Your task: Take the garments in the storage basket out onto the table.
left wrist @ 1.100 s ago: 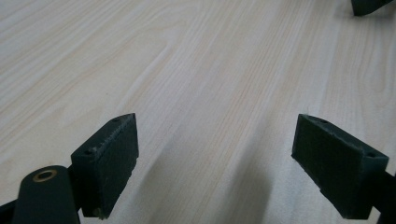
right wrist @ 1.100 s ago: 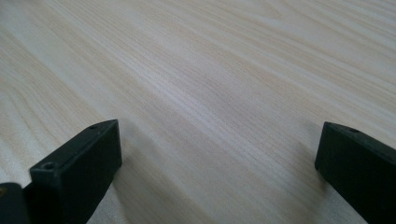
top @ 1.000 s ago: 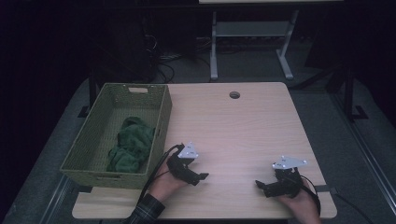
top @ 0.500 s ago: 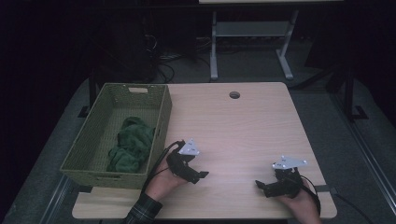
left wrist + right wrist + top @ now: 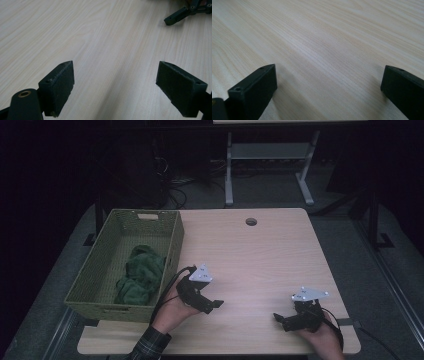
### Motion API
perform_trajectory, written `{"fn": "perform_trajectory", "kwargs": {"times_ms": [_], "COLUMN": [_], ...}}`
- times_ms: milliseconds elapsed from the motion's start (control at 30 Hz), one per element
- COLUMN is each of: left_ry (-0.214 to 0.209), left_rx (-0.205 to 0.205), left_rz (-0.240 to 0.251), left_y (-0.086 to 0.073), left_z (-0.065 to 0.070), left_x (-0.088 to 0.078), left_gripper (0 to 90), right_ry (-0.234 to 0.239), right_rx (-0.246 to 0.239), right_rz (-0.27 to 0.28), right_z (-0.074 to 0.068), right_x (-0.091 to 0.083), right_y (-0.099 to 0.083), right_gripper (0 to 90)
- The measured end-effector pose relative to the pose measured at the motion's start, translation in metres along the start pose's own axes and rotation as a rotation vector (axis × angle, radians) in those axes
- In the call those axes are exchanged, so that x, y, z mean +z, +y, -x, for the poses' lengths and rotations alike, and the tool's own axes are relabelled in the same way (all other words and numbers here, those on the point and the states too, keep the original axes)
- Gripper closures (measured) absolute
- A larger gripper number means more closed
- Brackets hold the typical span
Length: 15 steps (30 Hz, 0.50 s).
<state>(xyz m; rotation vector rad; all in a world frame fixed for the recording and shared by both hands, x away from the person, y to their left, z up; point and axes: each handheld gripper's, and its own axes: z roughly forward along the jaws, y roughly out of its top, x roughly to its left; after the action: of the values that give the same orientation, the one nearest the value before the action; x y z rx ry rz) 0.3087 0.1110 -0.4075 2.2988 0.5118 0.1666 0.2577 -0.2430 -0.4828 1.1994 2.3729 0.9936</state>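
Both tongs spread and empty on the counter (image 5: pixel 260 255) right of the basket (image 5: pixel 172 251) — left tongs (image 5: pixel 216 304) nearest, right tongs (image 5: pixel 276 318) farther; likely next: reach in for the green cloth (image 5: pixel 140 275).

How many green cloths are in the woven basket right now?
1 that I can make out: a crumpled dark green cloth lying in the olive woven basket at the table's left. Its bunched folds could hide another.
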Motion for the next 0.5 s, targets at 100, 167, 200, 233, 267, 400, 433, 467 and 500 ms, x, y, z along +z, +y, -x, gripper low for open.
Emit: {"fn": "perform_trajectory", "kwargs": {"times_ms": [100, 167, 200, 233, 267, 400, 433, 467, 500], "left_ry": [-0.007, -0.013, -0.011, -0.011, -0.005, 0.003, 0.007, 0.01, 0.01], "left_rx": [-0.003, -0.007, -0.005, -0.003, 0.002, 0.004, -0.005, -0.007, -0.003], "left_rz": [0.007, 0.018, 0.02, 0.019, 0.018, 0.014, 0.023, 0.026, 0.021], "left_y": [0.003, 0.008, 0.009, 0.011, 0.013, 0.017, 0.017, 0.018, 0.018], "left_z": [0.0, 0.001, 0.002, 0.002, 0.001, -0.003, -0.003, -0.004, -0.006], "left_x": [-0.004, -0.009, -0.01, -0.012, -0.014, -0.022, -0.024, -0.025, -0.027], "left_gripper": [14.4, 14.4, 14.4, 14.4, 14.4, 14.4, 14.3, 14.4, 14.4], "right_ry": [0.0, 0.0, 0.0, 0.0, 0.0, 0.0, 0.0, 0.0, 0.0], "right_rx": [-0.003, -0.001, -0.001, -0.002, 0.0, -0.002, -0.002, -0.003, -0.003], "right_rz": [0.0, 0.001, 0.0, 0.001, -0.001, 0.001, 0.001, 0.001, 0.001], "right_z": [0.0, 0.0, 0.0, 0.0, 0.0, 0.0, 0.0, 0.0, 0.0], "right_x": [0.0, 0.0, 0.0, 0.0, 0.0, 0.0, 0.0, 0.0, 0.0], "right_y": [0.0, 0.0, 0.0, 0.0, 0.0, 0.0, 0.0, 0.0, 0.0], "right_gripper": [0.2, 0.2, 0.2, 0.2, 0.2, 0.2, 0.2, 0.2, 0.2]}}
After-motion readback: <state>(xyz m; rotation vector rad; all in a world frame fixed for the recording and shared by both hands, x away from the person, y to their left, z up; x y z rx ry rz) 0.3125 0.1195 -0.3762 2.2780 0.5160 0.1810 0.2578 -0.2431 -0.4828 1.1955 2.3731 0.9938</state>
